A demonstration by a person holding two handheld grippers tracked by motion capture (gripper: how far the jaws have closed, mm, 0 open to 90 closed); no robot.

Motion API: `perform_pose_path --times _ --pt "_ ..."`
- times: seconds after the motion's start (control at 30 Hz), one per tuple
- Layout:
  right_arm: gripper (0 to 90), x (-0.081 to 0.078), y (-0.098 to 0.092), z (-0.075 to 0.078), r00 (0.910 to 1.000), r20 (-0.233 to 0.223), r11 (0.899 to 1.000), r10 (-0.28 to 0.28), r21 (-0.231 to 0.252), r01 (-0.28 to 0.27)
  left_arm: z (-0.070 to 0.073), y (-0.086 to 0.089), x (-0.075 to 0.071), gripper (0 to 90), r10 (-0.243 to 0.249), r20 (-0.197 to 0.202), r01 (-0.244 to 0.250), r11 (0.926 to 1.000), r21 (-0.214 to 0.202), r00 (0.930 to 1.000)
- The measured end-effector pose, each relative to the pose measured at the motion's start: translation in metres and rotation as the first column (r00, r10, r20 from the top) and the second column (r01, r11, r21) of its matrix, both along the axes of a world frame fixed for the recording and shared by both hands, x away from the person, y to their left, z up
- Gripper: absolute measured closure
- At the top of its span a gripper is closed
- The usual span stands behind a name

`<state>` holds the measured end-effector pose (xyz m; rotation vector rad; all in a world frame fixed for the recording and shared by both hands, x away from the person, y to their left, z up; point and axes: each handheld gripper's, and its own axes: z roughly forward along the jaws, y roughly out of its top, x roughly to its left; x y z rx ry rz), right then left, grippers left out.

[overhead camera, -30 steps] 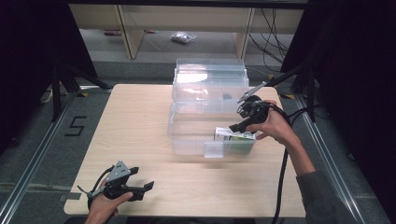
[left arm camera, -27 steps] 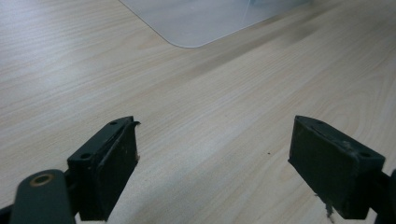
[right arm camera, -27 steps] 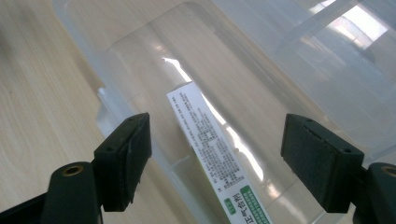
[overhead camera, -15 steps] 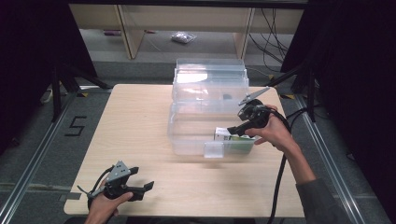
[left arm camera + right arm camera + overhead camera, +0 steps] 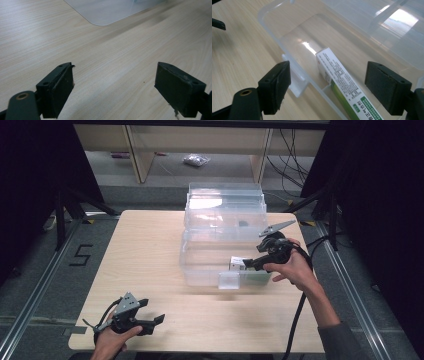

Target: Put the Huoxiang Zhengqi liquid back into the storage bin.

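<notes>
Item: 1 white-and-green carton (image 5: 342, 82), lying flat inside the clear plastic bin (image 5: 200, 270) on the counter (image 5: 150, 245), against the near wall; placing looks done. Right gripper (image 5: 327, 85) hovers over it, jaws wide and just opened, nothing pinched. Left gripper (image 5: 115, 87) wide, empty, idle; only the open lid (image 5: 225, 202) seems left.

White-green carton (image 5: 342, 82), flat in clear bin (image 5: 274, 27)
</notes>
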<state>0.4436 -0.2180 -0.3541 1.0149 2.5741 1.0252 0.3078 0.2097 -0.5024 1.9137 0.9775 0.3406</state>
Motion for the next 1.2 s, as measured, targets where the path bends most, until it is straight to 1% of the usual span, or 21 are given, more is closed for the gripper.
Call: perform_pose_path --times 0.03,0.07,0.2,0.23,0.27,0.3,0.33,0.4,0.43,0.47,0.67,0.7,0.73,0.8,0.83,0.87,1.0,1.03,1.07,1.13,1.2 --pt "22.7 0.001 0.0 -0.002 0.9994 0.031 1.0 0.013 0.005 -0.013 0.0 0.0 0.0 14.8 0.001 -0.003 -0.001 1.0 0.005 1.0" --pt "22.6 -0.001 -0.001 -0.001 0.9998 0.004 1.0 0.018 0.001 -0.018 0.0 0.0 0.0 14.8 0.0 -0.001 0.0 1.0 0.004 1.0" --pt "22.2 -0.007 0.0 -0.003 0.9998 0.013 1.0 0.018 0.006 -0.018 0.0 0.0 0.0 14.8 0.006 0.002 -0.006 1.0 -0.002 1.0" --pt "22.1 -0.01 0.001 -0.002 0.9999 -0.009 1.0 -0.006 0.012 0.006 0.001 0.0 0.0 14.8 0.005 -0.001 -0.005 1.0 0.003 1.0" --pt "22.0 -0.009 0.001 -0.004 0.9994 0.027 1.0 0.022 0.013 -0.022 0.001 0.0 0.0 14.7 0.003 -0.002 -0.003 1.0 0.003 1.0" --pt "22.0 -0.01 0.001 -0.004 0.9995 0.019 1.0 0.024 0.007 -0.024 0.001 0.0 -0.001 14.8 0.008 -0.001 -0.008 0.9999 0.011 1.0" --pt "22.0 -0.012 0.002 -0.006 0.9995 0.027 0.999 0.013 0.028 -0.014 0.001 0.0 -0.001 14.8 0.007 -0.001 -0.007 0.9999 0.009 1.0" --pt "22.0 -0.018 0.002 -0.005 0.9997 -0.016 0.999 -0.021 0.03 0.021 0.0 0.0 0.0 14.8 0.003 0.001 -0.003 1.0 0.004 1.0" --pt "21.9 -0.017 0.001 -0.009 0.9994 0.029 0.999 0.017 0.028 -0.018 0.001 0.0 0.0 14.8 0.005 -0.001 -0.005 1.0 0.005 1.0" --pt "21.8 -0.02 0.001 -0.007 1.0 0.0 1.0 0.006 0.031 -0.006 0.0 0.0 0.0 14.8 0.006 0.003 -0.006 1.0 -0.001 1.0" --pt "21.0 -0.028 0.001 -0.009 0.9999 -0.004 0.999 -0.01 0.036 0.01 0.001 0.0 -0.001 14.8 0.005 0.0 -0.005 1.0 0.005 1.0" --pt "20.6 -0.028 0.001 -0.012 0.9998 0.018 0.999 -0.008 0.049 0.007 0.001 0.0 -0.001 14.8 0.006 0.0 -0.006 1.0 0.005 1.0" --pt "19.9 -0.03 0.0 -0.01 1.0 -0.002 0.999 0.006 0.036 -0.005 0.001 0.0 -0.001 14.8 0.006 -0.002 -0.006 1.0 0.005 1.0" --pt "19.8 -0.035 0.002 -0.013 0.9997 0.018 0.998 -0.018 0.054 0.017 0.001 0.0 -0.001 14.8 0.006 -0.001 -0.006 1.0 0.005 1.0" --pt "19.6 -0.034 -0.001 -0.013 0.9996 0.024 0.999 0.013 0.039 -0.014 0.001 0.0 -0.001 14.8 0.007 -0.001 -0.007 1.0 0.004 1.0" --pt "19.6 -0.038 0.001 -0.014 0.9998 0.018 0.999 -0.004 0.052 0.004 0.001 0.0 -0.001 14.8 0.007 -0.001 -0.007 1.0 0.005 1.0" --pt "19.2 -0.044 -0.003 -0.016 0.9995 0.028 0.999 0.015 0.04 -0.017 0.001 0.0 -0.001 14.8 0.008 0.001 -0.008 1.0 0.004 1.0" --pt "19.1 -0.046 -0.001 -0.019 0.9991 0.042 0.998 -0.006 0.064 0.004 0.001 0.0 -0.001 14.8 0.011 0.003 -0.011 0.9999 -0.003 0.9999" --pt "19.1 -0.048 -0.003 -0.018 0.9998 0.02 0.999 0.007 0.051 -0.008 0.001 0.0 -0.001 14.8 0.011 0.001 -0.011 0.9999 -0.004 0.9999" --pt "19.1 -0.05 -0.003 -0.021 0.999 0.044 0.998 0.007 0.062 -0.01 0.0 0.0 -0.001 14.8 0.011 0.0 -0.011 0.9999 -0.003 0.9999" --pt "19.1 -0.052 -0.004 -0.023 0.9988 0.043 0.998 0.024 0.06 -0.027 0.001 0.0 -0.001 14.8 0.007 0.002 -0.007 1.0 0.005 1.0"
